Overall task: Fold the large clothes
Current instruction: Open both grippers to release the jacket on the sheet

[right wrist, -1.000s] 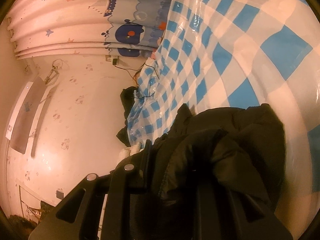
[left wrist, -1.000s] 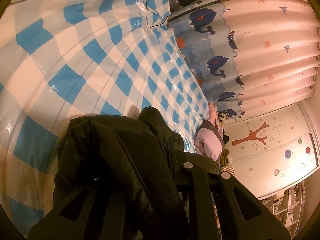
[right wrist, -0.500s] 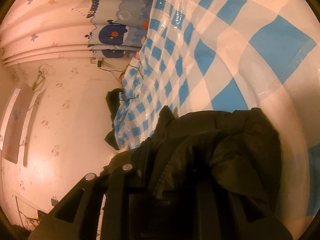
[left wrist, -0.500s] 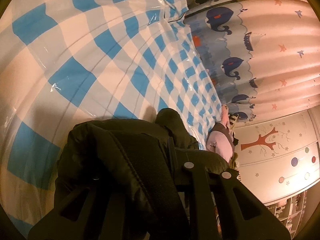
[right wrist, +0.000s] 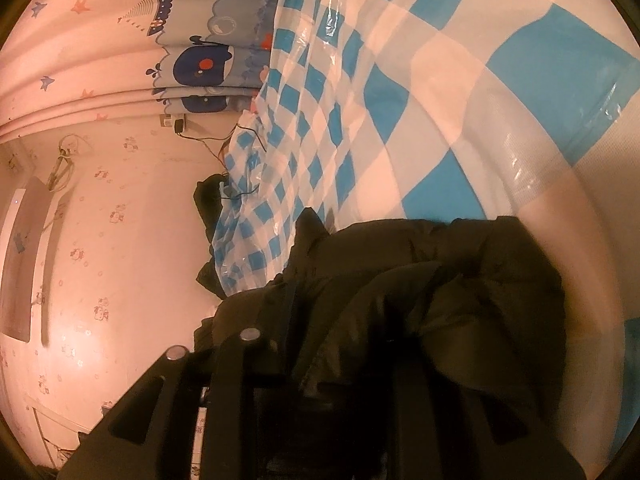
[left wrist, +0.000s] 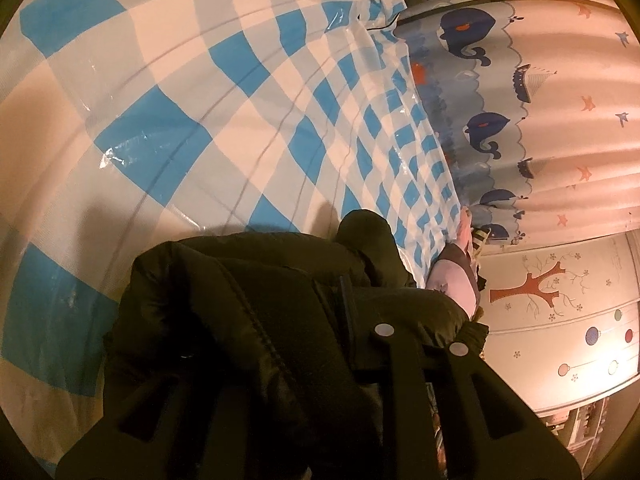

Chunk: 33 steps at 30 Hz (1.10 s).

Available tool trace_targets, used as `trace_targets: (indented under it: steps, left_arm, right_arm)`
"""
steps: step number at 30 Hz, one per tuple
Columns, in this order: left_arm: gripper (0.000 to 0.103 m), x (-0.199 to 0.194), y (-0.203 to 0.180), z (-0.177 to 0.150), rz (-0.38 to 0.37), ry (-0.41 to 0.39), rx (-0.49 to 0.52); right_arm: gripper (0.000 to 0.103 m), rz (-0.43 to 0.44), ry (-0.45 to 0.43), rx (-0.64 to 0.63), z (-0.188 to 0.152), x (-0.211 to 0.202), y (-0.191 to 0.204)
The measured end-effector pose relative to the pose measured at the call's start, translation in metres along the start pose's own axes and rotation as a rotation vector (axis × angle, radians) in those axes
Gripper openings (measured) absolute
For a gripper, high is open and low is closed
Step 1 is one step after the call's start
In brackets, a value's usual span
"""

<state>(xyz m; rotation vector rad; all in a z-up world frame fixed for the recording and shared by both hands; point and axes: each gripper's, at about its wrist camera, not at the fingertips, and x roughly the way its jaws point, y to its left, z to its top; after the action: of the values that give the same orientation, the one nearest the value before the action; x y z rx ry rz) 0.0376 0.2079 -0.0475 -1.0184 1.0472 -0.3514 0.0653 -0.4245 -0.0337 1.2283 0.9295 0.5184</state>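
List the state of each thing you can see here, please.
Jacket: dark, bunched up on the cover, between both tongs.
Checked plastic cover: spread out, wrinkled, shiny.
Curtain: drawn, hanging in folds.
Left tongs: just opening, jacket between.
Right tongs: just opening, jacket between.

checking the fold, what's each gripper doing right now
left gripper: jaws just opening, dark jacket between them, grip unclear
right gripper: same, jaws just opening

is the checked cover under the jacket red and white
No, the checked cover under the dark jacket is blue and white in the left wrist view.
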Motion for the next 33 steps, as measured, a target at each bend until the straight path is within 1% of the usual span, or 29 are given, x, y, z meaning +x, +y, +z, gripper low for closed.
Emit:
trace_targets:
  steps: [1,2,3,4,5,6,7,9,11,14,17,18,19,20,21,22,23,25,27,29,31,33]
  left_arm:
    - [0.021,-0.002,-0.001,0.0,-0.002,0.003,-0.005]
    - [0.023,-0.004,-0.002,0.0,-0.011,0.005,-0.015]
    - [0.03,-0.007,-0.003,0.0,-0.021,0.003,-0.022]
    - [0.039,-0.01,-0.005,0.0,-0.032,0.0,-0.025]
    - [0.044,-0.016,-0.008,-0.001,-0.05,-0.012,-0.03]
    - [0.052,-0.022,-0.011,-0.001,-0.065,-0.025,-0.035]
    - [0.059,-0.027,-0.014,-0.001,-0.081,-0.034,-0.042]
    - [0.065,-0.04,-0.02,0.001,-0.125,-0.055,-0.061]
    - [0.066,-0.054,-0.03,0.001,-0.139,-0.077,-0.05]
    - [0.071,-0.076,-0.049,-0.003,-0.164,-0.114,0.001]
    - [0.074,-0.096,-0.065,-0.009,-0.187,-0.151,0.057]
    - [0.077,-0.103,-0.073,-0.014,-0.195,-0.163,0.099]
    - [0.078,-0.108,-0.082,-0.02,-0.203,-0.167,0.156]
    - [0.078,-0.111,-0.091,-0.027,-0.211,-0.165,0.216]
    - [0.079,-0.11,-0.103,-0.037,-0.207,-0.146,0.294]
    - [0.079,-0.105,-0.112,-0.045,-0.191,-0.124,0.349]
    - [0.079,-0.099,-0.121,-0.052,-0.159,-0.107,0.403]
    - [0.079,-0.084,-0.132,-0.059,-0.1,-0.085,0.468]
    - [0.079,-0.066,-0.14,-0.061,-0.054,-0.07,0.501]
    - [0.079,-0.042,-0.144,-0.059,0.027,-0.065,0.527]
    - [0.079,-0.02,-0.141,-0.054,0.088,-0.055,0.529]
    - [0.079,0.001,-0.133,-0.045,0.151,-0.053,0.511]
  right_arm:
    - [0.042,0.005,-0.001,-0.001,-0.001,0.0,0.001]
    - [0.048,0.019,-0.001,-0.006,-0.002,-0.001,0.005]
    - [0.061,0.034,-0.002,-0.013,-0.003,-0.002,0.009]
    - [0.072,0.054,-0.004,-0.024,-0.005,-0.004,0.015]
    - [0.076,0.062,-0.005,-0.033,-0.007,-0.004,0.02]
    - [0.081,0.064,-0.006,-0.046,-0.009,-0.006,0.026]
    - [0.083,0.063,-0.005,-0.053,-0.01,-0.007,0.031]
    - [0.084,0.065,0.0,-0.059,-0.013,-0.012,0.039]
    - [0.084,0.064,0.001,-0.068,-0.017,-0.018,0.046]
    - [0.085,0.067,-0.003,-0.09,-0.024,-0.028,0.056]
    - [0.085,0.048,-0.007,-0.162,-0.035,-0.038,0.073]
    - [0.085,0.036,-0.004,-0.198,-0.04,-0.039,0.081]
    - [0.085,0.008,0.0,-0.254,-0.046,-0.04,0.091]
    - [0.085,-0.025,0.008,-0.309,-0.052,-0.038,0.1]
    - [0.085,-0.053,0.017,-0.352,-0.056,-0.034,0.107]
    - [0.085,-0.082,0.025,-0.393,-0.061,-0.03,0.114]
    - [0.085,-0.13,0.025,-0.449,-0.066,-0.023,0.123]
    - [0.085,-0.218,0.019,-0.545,-0.072,-0.006,0.139]
    - [0.085,-0.302,0.007,-0.619,-0.075,0.012,0.149]
    - [0.085,-0.404,-0.008,-0.672,-0.073,0.034,0.152]
    - [0.085,-0.48,-0.025,-0.698,-0.068,0.052,0.148]
    - [0.085,-0.539,-0.037,-0.695,-0.058,0.066,0.138]
